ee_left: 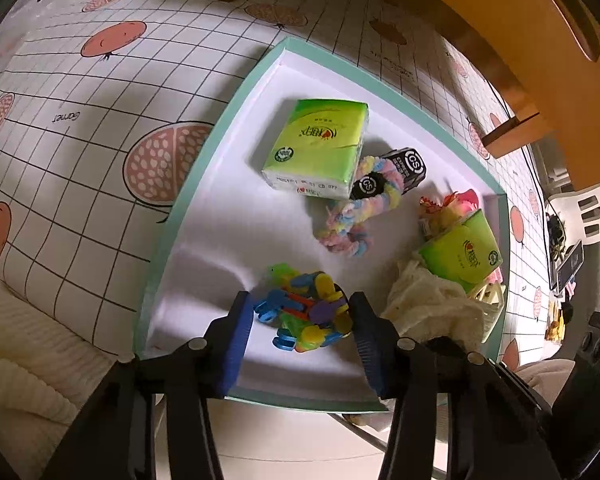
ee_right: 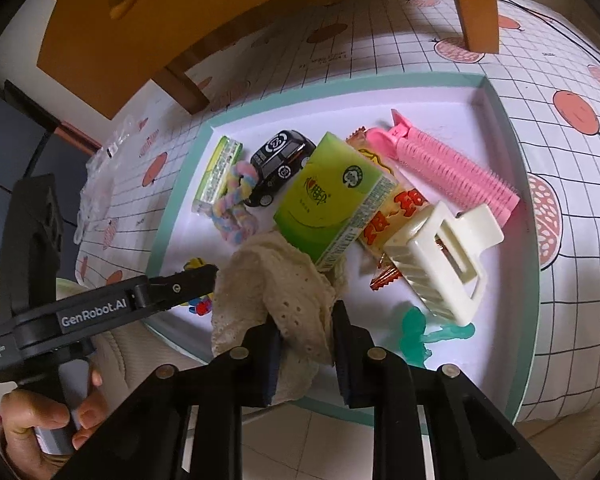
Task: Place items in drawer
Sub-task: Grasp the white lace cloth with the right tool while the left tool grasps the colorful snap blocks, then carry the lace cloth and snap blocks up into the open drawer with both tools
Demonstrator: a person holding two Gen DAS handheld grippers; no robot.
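The cream lace cloth (ee_right: 284, 296) is clamped by the right gripper (ee_right: 306, 354), hanging bunched at the tray's (ee_right: 528, 208) near edge. The block toy (ee_left: 306, 306) lies between the left gripper's (ee_left: 302, 324) unclosed fingers. Two green tissue packs are counted.

The left gripper (ee_left: 302, 312) points steeply down, its jaws part-open. The right gripper (ee_right: 306, 344) tilts down, jaws clamped. A hand (ee_right: 40, 432) grasps the left handle.
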